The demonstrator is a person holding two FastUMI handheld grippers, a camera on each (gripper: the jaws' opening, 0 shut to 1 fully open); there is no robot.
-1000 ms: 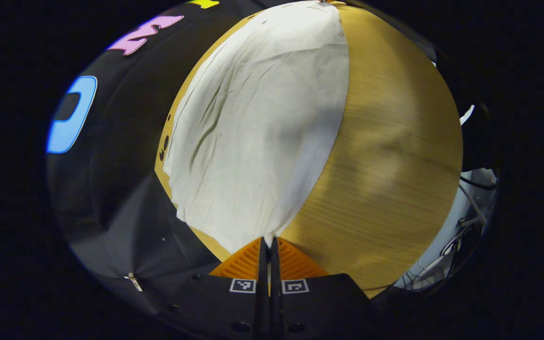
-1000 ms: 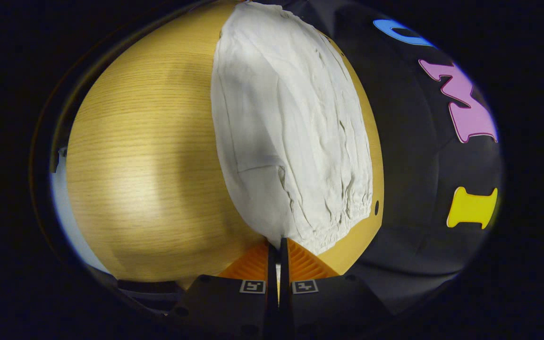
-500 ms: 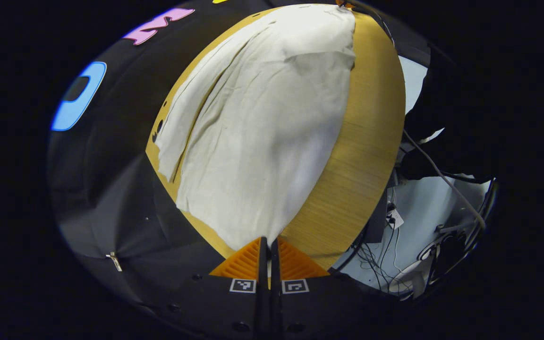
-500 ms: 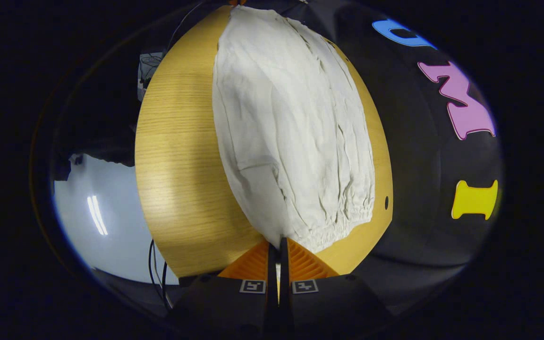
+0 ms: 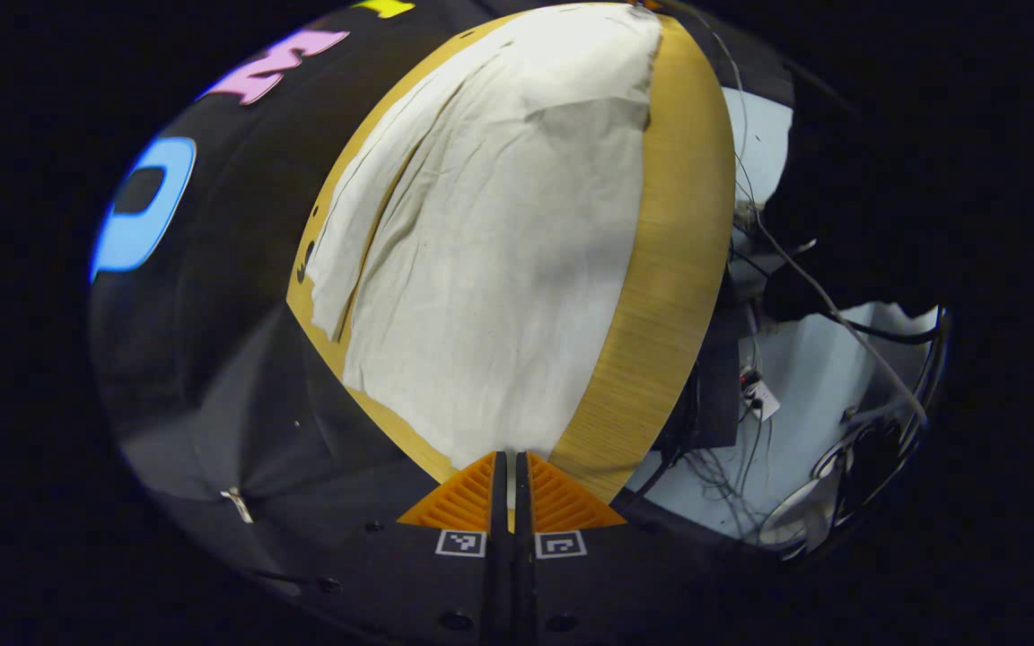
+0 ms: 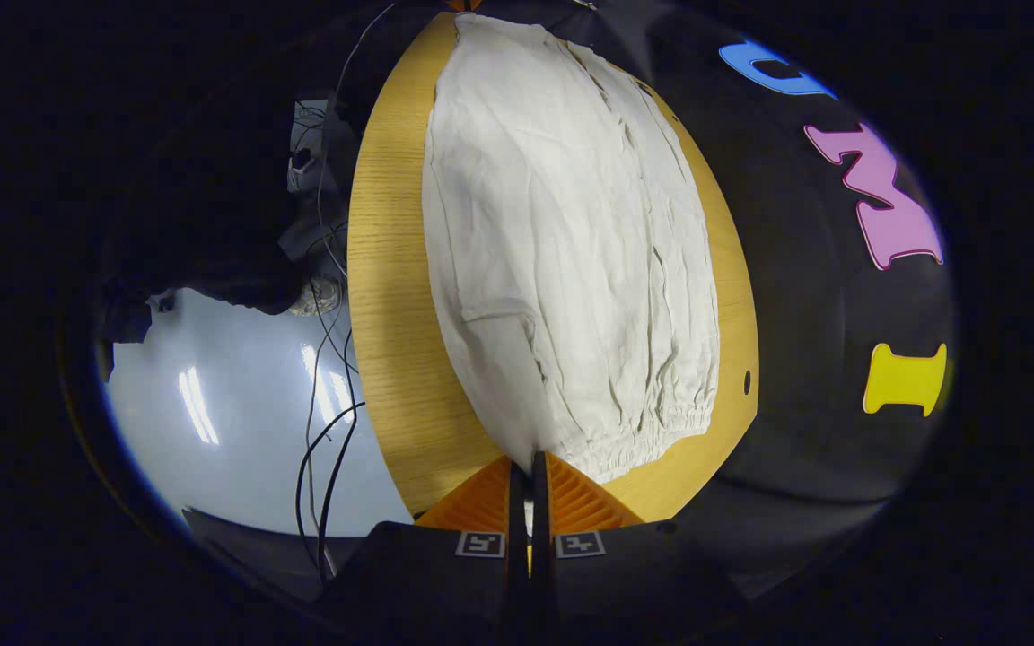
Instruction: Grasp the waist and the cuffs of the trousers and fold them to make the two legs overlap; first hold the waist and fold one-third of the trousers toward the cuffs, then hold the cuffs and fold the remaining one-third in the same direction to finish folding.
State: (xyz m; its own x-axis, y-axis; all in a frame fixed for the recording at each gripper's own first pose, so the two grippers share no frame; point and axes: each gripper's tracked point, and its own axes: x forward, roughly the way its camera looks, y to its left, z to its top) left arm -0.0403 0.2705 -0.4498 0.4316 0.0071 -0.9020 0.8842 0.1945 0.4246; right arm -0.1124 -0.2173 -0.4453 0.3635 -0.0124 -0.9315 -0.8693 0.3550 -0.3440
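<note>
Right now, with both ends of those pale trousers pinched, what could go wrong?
Each tool grips only a thin edge: the left tool at the cuff end, the right tool at the gathered waist. The trousers might slip free. One leg edge already peeks out, so the legs may not overlap squarely. The cloth lies near the wooden table edge and could slide off.
</note>
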